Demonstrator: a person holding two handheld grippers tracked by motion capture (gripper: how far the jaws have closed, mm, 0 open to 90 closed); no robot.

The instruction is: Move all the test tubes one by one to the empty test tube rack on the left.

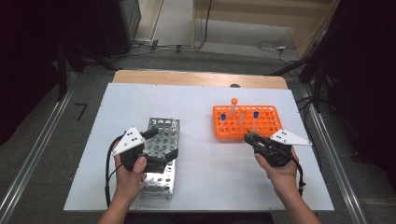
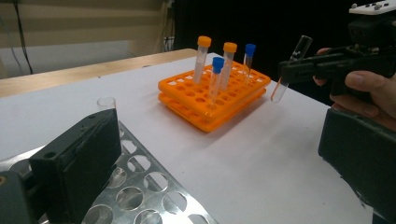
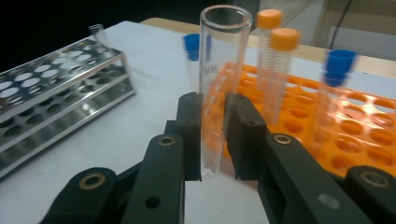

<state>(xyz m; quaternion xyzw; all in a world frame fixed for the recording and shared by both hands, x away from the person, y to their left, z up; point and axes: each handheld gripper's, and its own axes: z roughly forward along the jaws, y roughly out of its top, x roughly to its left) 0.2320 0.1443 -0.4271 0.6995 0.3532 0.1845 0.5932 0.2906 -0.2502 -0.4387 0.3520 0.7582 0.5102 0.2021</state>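
A clear uncapped test tube stands upright between the pads of my right gripper, which is shut on it. That gripper hovers just in front of the orange rack, and in the left gripper view the tube hangs tilted above the table. The orange rack holds two orange-capped tubes and two blue-capped tubes. My left gripper sits open over the metal rack, its jaws wide apart with nothing between them. One clear tube stands at the metal rack's far end.
The white table top lies bare between the two racks. The metal rack has many free holes, as does the orange rack. A wooden strip borders the far table edge, with floor and cables beyond.
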